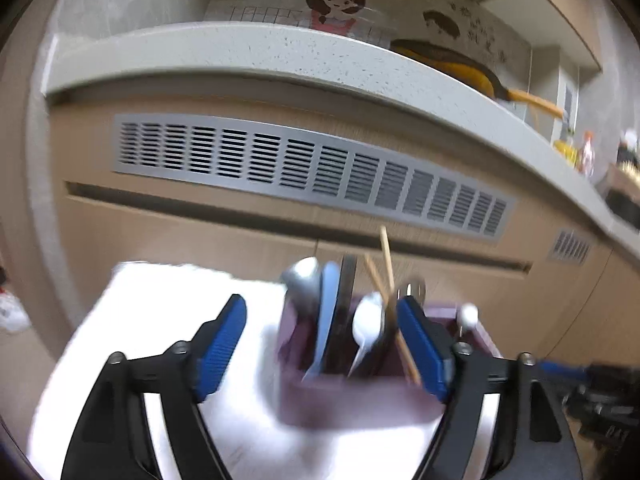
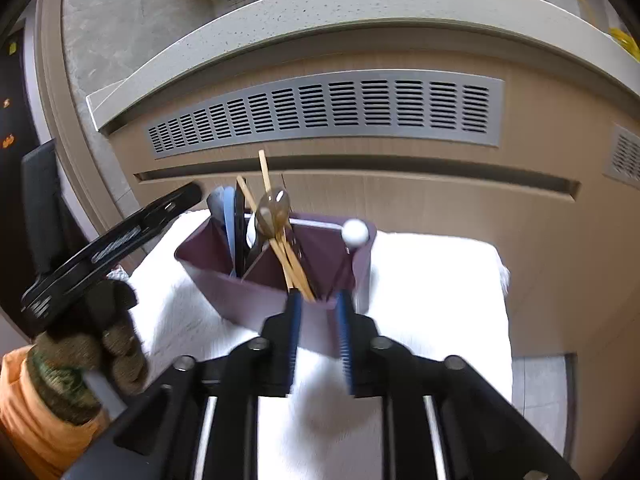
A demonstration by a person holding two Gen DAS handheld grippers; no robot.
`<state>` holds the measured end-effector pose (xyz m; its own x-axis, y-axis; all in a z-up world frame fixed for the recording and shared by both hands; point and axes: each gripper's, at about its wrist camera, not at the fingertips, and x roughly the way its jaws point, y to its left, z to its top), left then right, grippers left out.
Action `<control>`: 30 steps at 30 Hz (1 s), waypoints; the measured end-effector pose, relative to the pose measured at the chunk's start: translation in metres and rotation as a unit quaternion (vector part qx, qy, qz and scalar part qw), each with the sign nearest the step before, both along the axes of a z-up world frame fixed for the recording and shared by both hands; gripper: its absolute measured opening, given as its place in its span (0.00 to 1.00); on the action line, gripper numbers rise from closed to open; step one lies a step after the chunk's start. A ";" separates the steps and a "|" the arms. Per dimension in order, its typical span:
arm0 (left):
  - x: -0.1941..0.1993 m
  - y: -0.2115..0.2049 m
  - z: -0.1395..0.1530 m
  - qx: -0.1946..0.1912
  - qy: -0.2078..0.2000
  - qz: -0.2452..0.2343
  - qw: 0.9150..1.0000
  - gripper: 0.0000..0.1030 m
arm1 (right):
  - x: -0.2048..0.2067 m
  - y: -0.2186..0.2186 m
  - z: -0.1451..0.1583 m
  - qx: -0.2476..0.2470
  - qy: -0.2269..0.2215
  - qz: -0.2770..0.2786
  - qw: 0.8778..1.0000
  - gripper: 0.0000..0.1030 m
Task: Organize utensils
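A purple divided utensil holder [image 1: 352,396] [image 2: 256,300] stands on a white towel [image 1: 160,320] [image 2: 440,300]. Several utensils stand in it: wooden chopsticks [image 1: 386,264] [image 2: 296,268], a metal spoon [image 1: 302,280], a blue-handled piece [image 1: 328,312], a white spoon [image 1: 366,328], a brown spoon [image 2: 274,208] and a white ball-topped stick [image 1: 468,314] [image 2: 355,232]. My left gripper [image 1: 320,344] is open wide, its blue pads on either side of the holder's near end without touching it. My right gripper [image 2: 319,320] is slightly open at the holder's near corner, holding nothing.
A beige cabinet front with a grey vent grille [image 1: 312,164] [image 2: 332,108] rises just behind the towel, under a speckled countertop edge [image 1: 240,48]. A yellow pan [image 1: 452,64] lies on the counter. A gloved hand [image 2: 100,344] holds the left tool at the left.
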<state>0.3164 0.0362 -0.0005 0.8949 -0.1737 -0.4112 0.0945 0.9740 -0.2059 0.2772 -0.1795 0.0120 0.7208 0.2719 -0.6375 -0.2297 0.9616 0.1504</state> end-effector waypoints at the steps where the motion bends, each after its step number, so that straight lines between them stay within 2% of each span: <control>1: -0.015 -0.002 0.001 0.021 -0.003 0.006 1.000 0.85 | -0.007 0.001 -0.001 0.002 -0.001 -0.001 1.000 0.25; 3: -0.042 -0.006 0.003 0.050 -0.009 0.017 0.999 0.97 | -0.023 0.004 -0.001 0.004 -0.004 0.000 1.000 0.28; 6: -0.082 -0.007 0.005 0.070 -0.011 0.022 0.997 1.00 | -0.053 0.014 -0.001 -0.009 -0.021 -0.002 1.000 0.34; 9: -0.119 -0.006 0.007 0.072 0.011 0.037 0.997 1.00 | -0.084 0.021 -0.002 -0.021 -0.037 -0.008 0.999 0.42; 11: -0.145 -0.004 0.008 0.071 0.009 0.051 0.996 1.00 | -0.104 0.023 -0.001 -0.024 -0.052 -0.019 0.998 0.57; 15: -0.195 0.000 0.004 0.074 0.002 0.069 0.995 1.00 | -0.144 0.023 0.000 -0.041 -0.087 -0.046 0.994 0.74; 17: -0.212 -0.004 0.003 0.084 -0.003 0.065 0.994 1.00 | -0.160 0.022 0.001 -0.037 -0.096 -0.056 0.993 0.88; 19: -0.227 -0.009 0.002 0.096 -0.008 0.058 0.994 1.00 | -0.174 0.019 0.002 -0.028 -0.104 -0.064 0.992 0.95; 25: -0.243 -0.016 -0.002 0.097 -0.002 0.057 0.994 1.00 | -0.193 0.013 -0.009 -0.046 -0.097 -0.098 0.989 0.98; 30: -0.243 -0.026 -0.005 0.103 0.004 0.045 0.994 1.00 | -0.197 0.006 -0.007 -0.043 -0.103 -0.109 0.988 0.98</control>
